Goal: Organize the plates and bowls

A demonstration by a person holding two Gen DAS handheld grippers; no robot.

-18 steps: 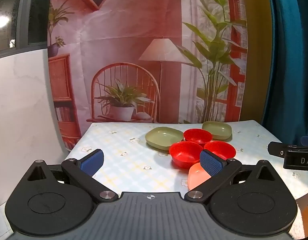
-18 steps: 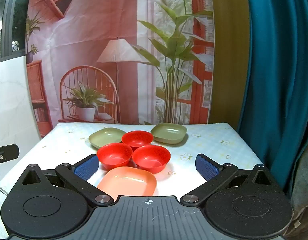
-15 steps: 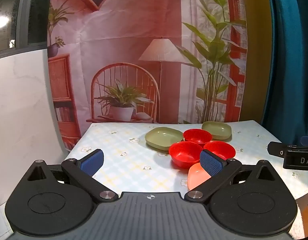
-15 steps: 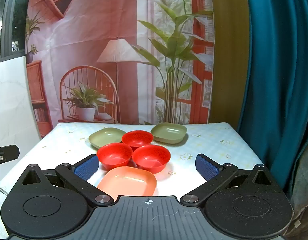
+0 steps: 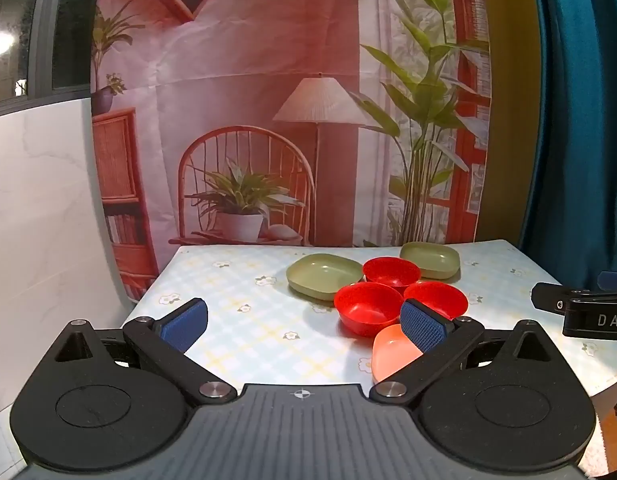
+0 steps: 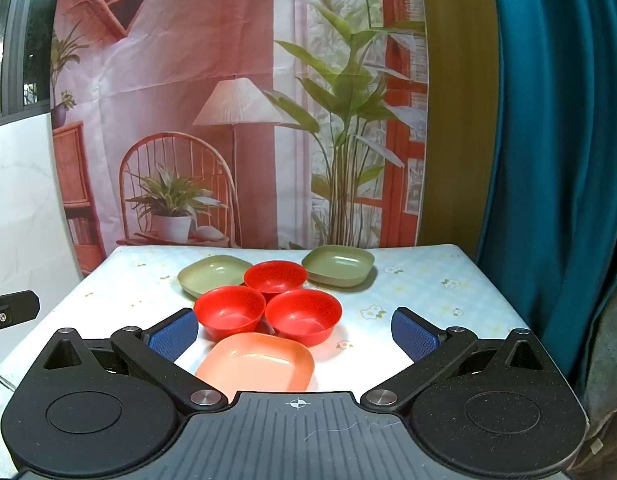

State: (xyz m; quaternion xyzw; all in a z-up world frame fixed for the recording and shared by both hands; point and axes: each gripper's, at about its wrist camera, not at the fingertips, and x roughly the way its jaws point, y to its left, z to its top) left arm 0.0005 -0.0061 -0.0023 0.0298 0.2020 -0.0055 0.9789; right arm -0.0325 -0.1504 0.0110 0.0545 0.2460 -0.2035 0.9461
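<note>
Plates and bowls sit clustered on the flower-print tablecloth (image 6: 428,280): two square olive-green plates (image 6: 338,266), one square salmon-pink plate (image 6: 260,364), three round red plastic bowls (image 6: 302,314). Both the left gripper (image 5: 304,320) and right gripper (image 6: 294,332) hover tilted downward, fingers spread wide, holding nothing.

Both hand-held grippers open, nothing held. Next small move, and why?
Probably ease the right hand-held gripper forward and down to the pink plate. It is the nearest dish, centred between the open jaws, while the three red bowls and two green plates sit farther back.
</note>
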